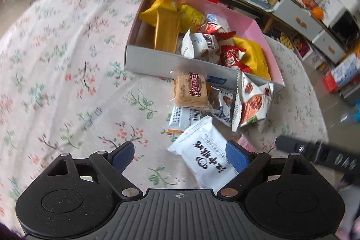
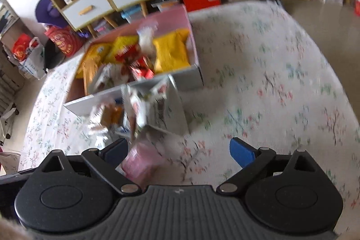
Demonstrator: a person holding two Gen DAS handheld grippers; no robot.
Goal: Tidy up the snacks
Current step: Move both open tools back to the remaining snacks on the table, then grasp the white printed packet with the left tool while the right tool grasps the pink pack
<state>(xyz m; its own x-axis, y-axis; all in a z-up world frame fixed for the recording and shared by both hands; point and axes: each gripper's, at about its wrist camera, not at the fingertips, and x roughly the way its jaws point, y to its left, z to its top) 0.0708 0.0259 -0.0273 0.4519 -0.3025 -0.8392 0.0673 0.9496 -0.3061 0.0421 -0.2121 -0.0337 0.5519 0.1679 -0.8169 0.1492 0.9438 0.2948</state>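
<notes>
Crinkly foil and plastic film is what nearly everything here is made of, so I judge the loose snacks light, soft and slippery, apt to slide on the flowered cloth of the desk [image 1: 56, 55] instead of sitting still for a pinch. Furthest left in the left wrist view, the left claw [image 1: 180, 155] stands wide with nothing gripped; a white snack packet [image 1: 202, 150] lies flat on the cloth just inside its right-hand pad. That packet looks puffed with air, so the crimped end seam is probably the safest place to take it, since a squeeze across the middle could crush what is inside. Beyond it sits a clear-wrapped cracker packet [image 1: 190, 91], likely brittle, leaning against the front wall of the cardboard box [image 1: 146, 60], which already holds yellow and red packets. Just right of the crackers are the white nut packets [image 1: 249, 102], crumpled and standing on edge, offering loose corners to catch. In the right wrist view, badly blurred, the right claw [image 2: 177, 153] also gapes wide and empty over the cloth, with a pink packet [image 2: 141, 163] on the desk just beside its left pad
</notes>
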